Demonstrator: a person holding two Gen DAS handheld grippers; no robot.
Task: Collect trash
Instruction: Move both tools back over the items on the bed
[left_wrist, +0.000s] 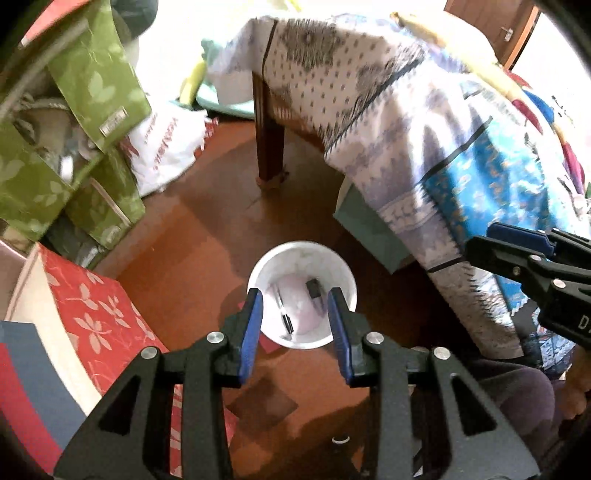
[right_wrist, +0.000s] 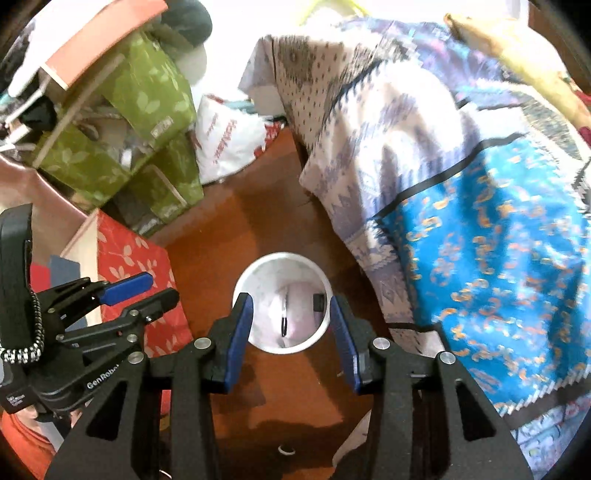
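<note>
Covering most of the right side in both views, a patterned cloth (left_wrist: 388, 122) in white, lilac and bright blue drapes over a wooden table, whose dark leg (left_wrist: 269, 144) stands on the brown floor (left_wrist: 207, 229). Green leaf-print bags (left_wrist: 92, 92) are piled at the left, with a red flowered box (left_wrist: 96, 306) below them and a white plastic bag (left_wrist: 166, 147) with red lettering lying behind, near the table leg.

A white round bin (left_wrist: 302, 295) stands upright on the floor, close beside the hanging cloth. It is open at the top, and small dark pieces of trash (left_wrist: 314, 288) lie inside against its pale bottom; what they are is too blurred to tell.

Both grippers hang above the bin, pointing steeply down at it. The left gripper (left_wrist: 295, 325) has its blue-padded jaws apart with nothing between them, the bin's mouth showing through the gap. The right gripper (right_wrist: 291, 332) is likewise parted and empty, its jaws framing the bin from above. Each gripper appears at the edge of the other's view, side by side and not touching.
</note>
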